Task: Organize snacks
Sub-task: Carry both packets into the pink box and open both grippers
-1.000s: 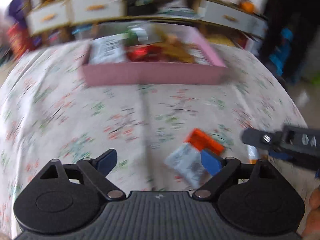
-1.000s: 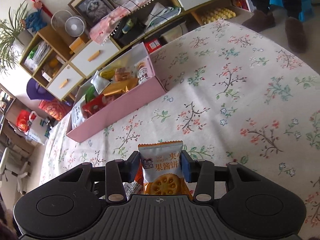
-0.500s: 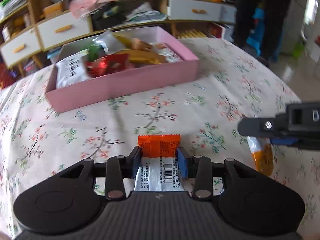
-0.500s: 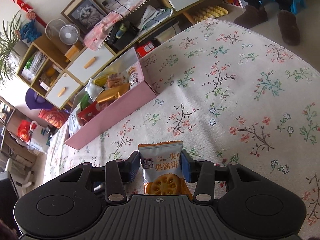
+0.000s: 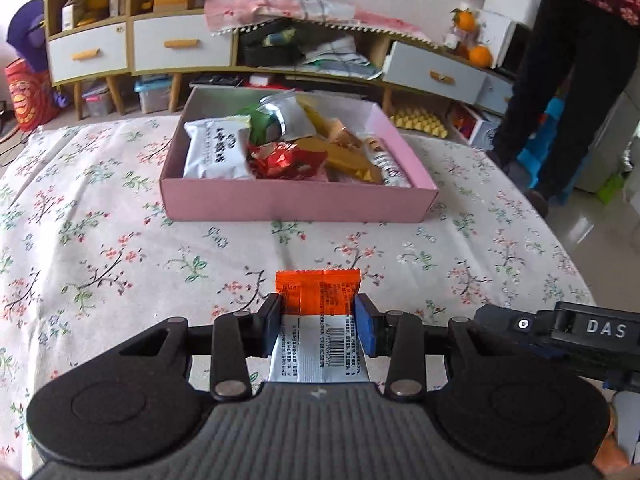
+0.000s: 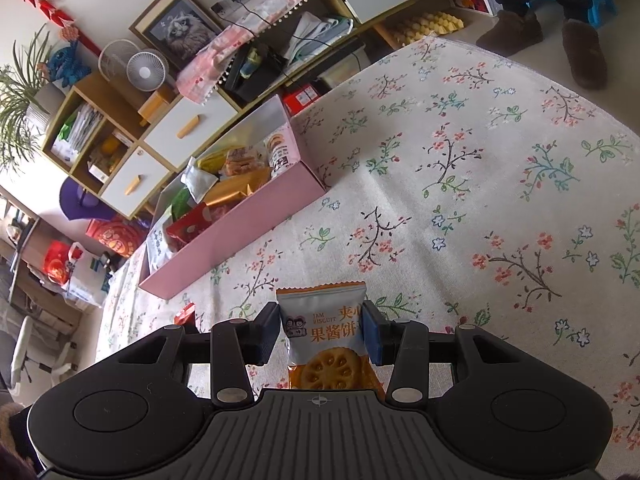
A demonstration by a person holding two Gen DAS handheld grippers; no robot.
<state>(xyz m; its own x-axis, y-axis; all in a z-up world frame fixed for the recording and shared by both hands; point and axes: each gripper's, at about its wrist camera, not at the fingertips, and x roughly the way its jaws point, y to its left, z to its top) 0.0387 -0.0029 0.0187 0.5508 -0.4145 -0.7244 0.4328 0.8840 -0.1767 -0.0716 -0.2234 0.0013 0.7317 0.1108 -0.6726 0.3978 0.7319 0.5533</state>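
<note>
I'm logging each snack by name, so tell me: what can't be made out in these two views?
- Left packet: left view shows only its back; print too small.
- Jam biscuit packet: right view, lower end hidden behind the gripper body.
- Pink box: lower snacks buried under others, both views.

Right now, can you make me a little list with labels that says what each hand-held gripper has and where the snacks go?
left hand-held gripper: shut on a packet with an orange end and a barcode
right hand-held gripper: shut on a jam biscuit packet
snack box: pink box, open on top, ahead of both grippers
in the box: white packet, red packet, gold packet, others
table: flowered cloth
to do: both packets not yet in the box
</note>
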